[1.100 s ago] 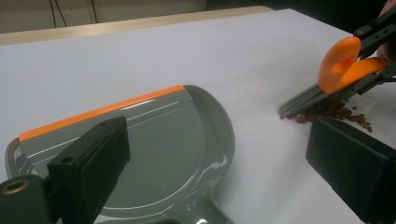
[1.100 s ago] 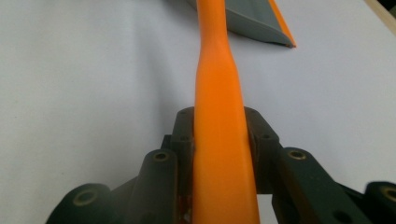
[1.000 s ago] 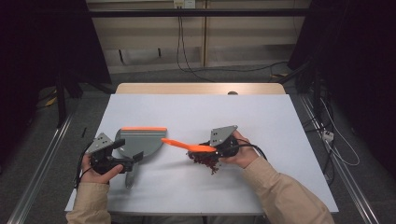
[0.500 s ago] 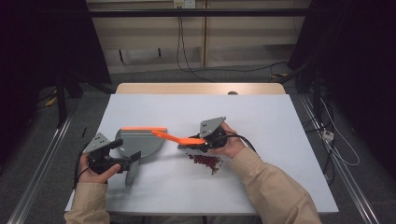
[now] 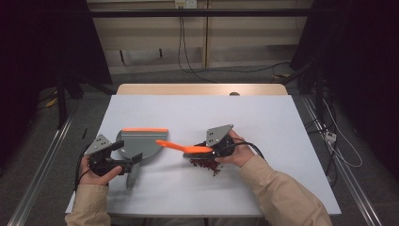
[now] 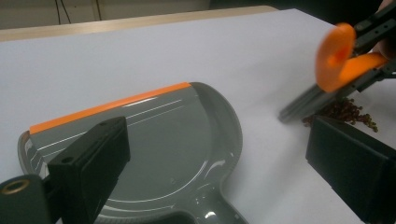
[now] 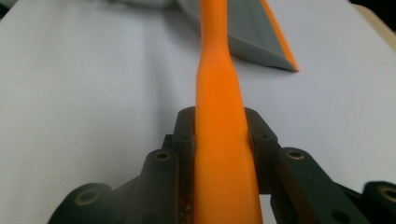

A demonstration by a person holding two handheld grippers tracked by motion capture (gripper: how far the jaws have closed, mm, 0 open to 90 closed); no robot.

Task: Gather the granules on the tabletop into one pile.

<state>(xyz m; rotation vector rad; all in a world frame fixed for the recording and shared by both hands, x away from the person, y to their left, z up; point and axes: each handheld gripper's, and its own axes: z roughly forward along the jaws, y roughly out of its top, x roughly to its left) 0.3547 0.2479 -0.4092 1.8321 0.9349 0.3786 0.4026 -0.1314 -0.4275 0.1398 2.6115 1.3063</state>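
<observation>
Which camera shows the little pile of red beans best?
The high view: the beans lie on the white table under the right gripper, whole pile visible. The left gripper view catches them obliquely beside the brush bristles.

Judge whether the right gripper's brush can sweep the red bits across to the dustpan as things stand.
Probably yes: the right gripper holds the brush over the red bits, and bare table lies between them and the dustpan.
</observation>
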